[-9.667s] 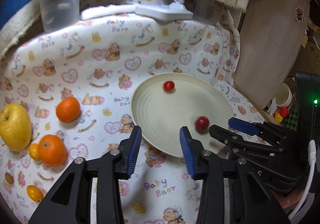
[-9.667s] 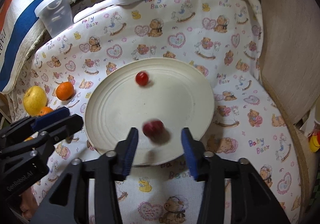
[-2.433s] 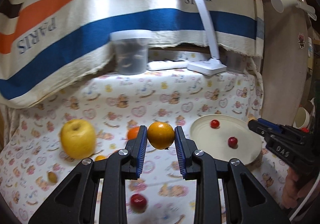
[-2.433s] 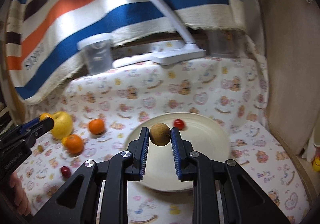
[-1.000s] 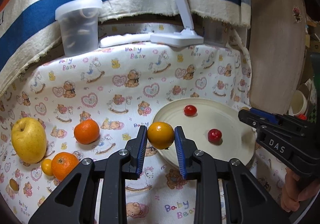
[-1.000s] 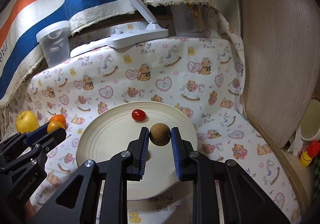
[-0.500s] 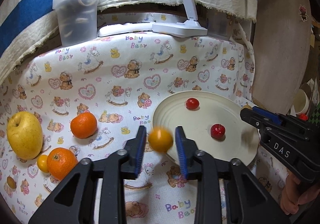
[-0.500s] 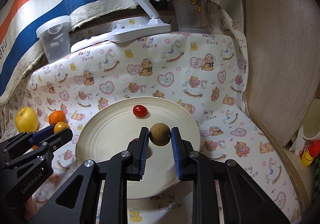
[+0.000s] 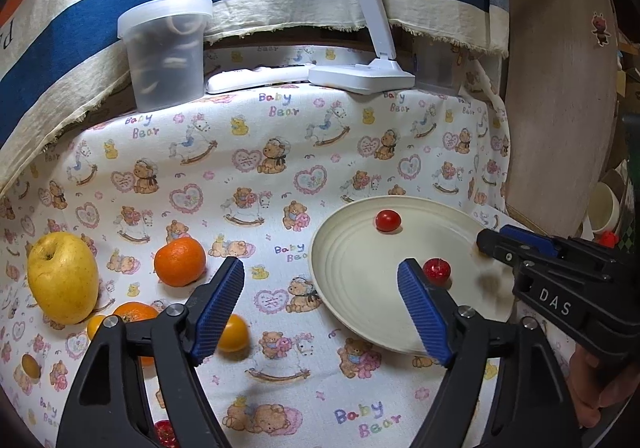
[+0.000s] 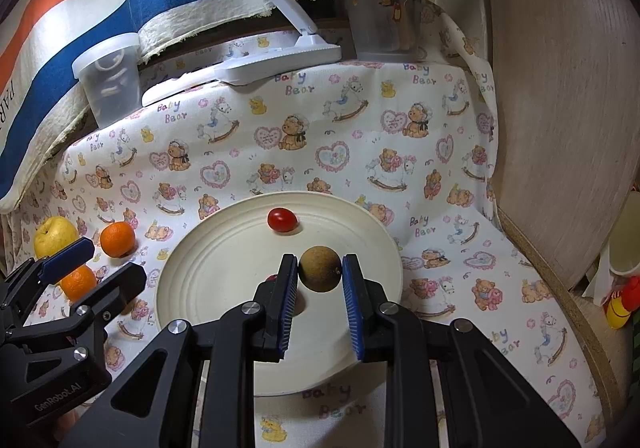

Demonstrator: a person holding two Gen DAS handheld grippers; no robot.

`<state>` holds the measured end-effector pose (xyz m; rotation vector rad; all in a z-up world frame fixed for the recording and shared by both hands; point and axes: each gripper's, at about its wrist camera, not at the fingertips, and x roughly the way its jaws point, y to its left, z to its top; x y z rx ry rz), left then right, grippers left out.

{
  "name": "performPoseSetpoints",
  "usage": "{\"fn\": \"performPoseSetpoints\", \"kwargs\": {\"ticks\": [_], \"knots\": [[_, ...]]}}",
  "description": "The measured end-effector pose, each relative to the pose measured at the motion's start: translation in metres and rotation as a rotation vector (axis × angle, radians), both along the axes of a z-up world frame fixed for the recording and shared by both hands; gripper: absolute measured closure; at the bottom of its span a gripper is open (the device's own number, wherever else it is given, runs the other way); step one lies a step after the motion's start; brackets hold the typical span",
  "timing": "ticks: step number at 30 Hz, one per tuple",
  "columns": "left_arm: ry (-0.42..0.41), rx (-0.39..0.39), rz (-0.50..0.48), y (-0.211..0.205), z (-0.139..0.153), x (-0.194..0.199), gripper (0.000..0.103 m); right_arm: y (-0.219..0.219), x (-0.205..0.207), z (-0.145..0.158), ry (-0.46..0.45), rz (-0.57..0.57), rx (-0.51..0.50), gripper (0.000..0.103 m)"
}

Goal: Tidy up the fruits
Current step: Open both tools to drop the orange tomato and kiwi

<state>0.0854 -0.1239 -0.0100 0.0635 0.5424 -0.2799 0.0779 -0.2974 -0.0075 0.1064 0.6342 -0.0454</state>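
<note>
Brown and rough-skinned, the small round fruit [image 10: 320,274] sits between the right gripper [image 10: 320,302] jaws, which have just begun easing apart above the plate [image 10: 208,280]; it looks firm, light, best pinched across its middle. The left gripper [image 9: 324,308] jaws have just spread wide and empty, the small orange [image 9: 234,334] probably on the tabletop below-left of them.

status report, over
Left gripper just opened, empty; small orange on cloth short of plate. Right gripper easing open, brown fruit between fingers over plate. Path clear.
</note>
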Motion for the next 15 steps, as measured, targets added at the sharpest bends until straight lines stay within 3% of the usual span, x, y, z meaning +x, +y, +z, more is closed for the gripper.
{"fn": "performPoseSetpoints", "kwargs": {"ticks": [3,10,15], "knots": [[-0.007,-0.004,0.003,0.001,0.001,-0.001,0.023,0.000,-0.001,0.001,-0.008,-0.008,-0.006,0.053],[-0.041,0.019,0.040,0.008,0.007,-0.006,0.023,-0.003,-0.004,0.004,-0.030,-0.015,-0.001,0.052],[-0.118,0.007,0.030,0.012,0.031,-0.021,0.022,-0.005,-0.006,0.009,-0.047,-0.023,0.013,0.049]]}}
